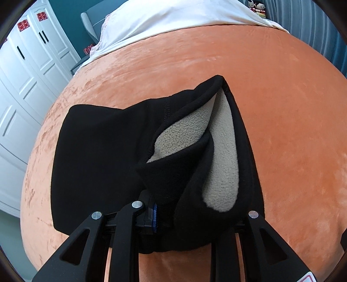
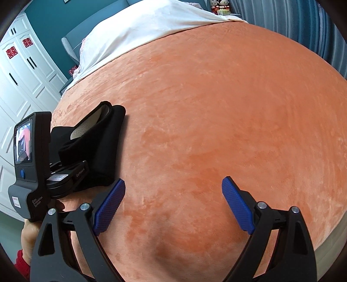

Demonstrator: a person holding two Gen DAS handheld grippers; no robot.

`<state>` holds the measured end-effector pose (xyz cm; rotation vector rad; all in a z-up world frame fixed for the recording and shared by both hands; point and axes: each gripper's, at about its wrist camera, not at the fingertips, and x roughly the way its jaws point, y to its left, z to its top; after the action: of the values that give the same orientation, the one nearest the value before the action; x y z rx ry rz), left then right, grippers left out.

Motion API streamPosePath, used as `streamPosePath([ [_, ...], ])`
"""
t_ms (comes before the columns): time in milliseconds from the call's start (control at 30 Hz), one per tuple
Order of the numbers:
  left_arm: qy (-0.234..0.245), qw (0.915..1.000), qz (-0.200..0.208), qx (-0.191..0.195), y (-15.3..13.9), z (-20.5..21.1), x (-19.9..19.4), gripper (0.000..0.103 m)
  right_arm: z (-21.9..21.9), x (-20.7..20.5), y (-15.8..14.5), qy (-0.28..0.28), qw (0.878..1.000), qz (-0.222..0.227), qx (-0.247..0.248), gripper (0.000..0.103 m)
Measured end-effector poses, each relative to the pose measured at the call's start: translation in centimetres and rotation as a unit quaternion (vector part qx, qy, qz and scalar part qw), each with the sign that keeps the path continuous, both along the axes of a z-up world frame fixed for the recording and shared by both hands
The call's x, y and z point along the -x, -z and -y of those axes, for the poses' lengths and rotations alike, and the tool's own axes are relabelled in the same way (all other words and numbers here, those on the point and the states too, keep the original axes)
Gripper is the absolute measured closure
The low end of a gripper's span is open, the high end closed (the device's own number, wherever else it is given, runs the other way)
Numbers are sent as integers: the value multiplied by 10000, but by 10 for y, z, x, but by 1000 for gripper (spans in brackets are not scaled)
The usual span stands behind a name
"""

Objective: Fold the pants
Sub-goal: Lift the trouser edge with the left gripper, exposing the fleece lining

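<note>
Black pants with a beige fleece lining lie folded on the orange bedspread. My left gripper is shut on a raised waist end of the pants; cloth hides its fingertips and only one blue pad shows. In the right wrist view the pants sit at the left, with the left gripper's body in front of them. My right gripper is open and empty above bare bedspread, to the right of the pants.
A white sheet covers the far end of the bed. White wardrobe doors stand at the left past the bed edge. Blue curtains hang at the far right. Small dolls sit at the back.
</note>
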<state>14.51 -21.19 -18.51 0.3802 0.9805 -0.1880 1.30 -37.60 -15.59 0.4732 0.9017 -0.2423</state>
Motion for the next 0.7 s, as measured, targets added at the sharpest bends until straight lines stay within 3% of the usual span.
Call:
streamPosePath([
  [233,-25,9998,-129,154,-13,-3,0,73,-5,-2,-4,-3,9999,-46,105,14],
  [333,22,9996,-20,293,-29,-16,19,64,-7,-2,-11,20,9998,-17,183,14],
  [467,-29,9971,-37,759,-46,-54,46,54,-14,-11,-24,-85,9997,99,216,14],
  [700,-353,9925,-491,1066,-25,-84,35,47,-42,-53,-30,-555,9973,315,-374,14],
])
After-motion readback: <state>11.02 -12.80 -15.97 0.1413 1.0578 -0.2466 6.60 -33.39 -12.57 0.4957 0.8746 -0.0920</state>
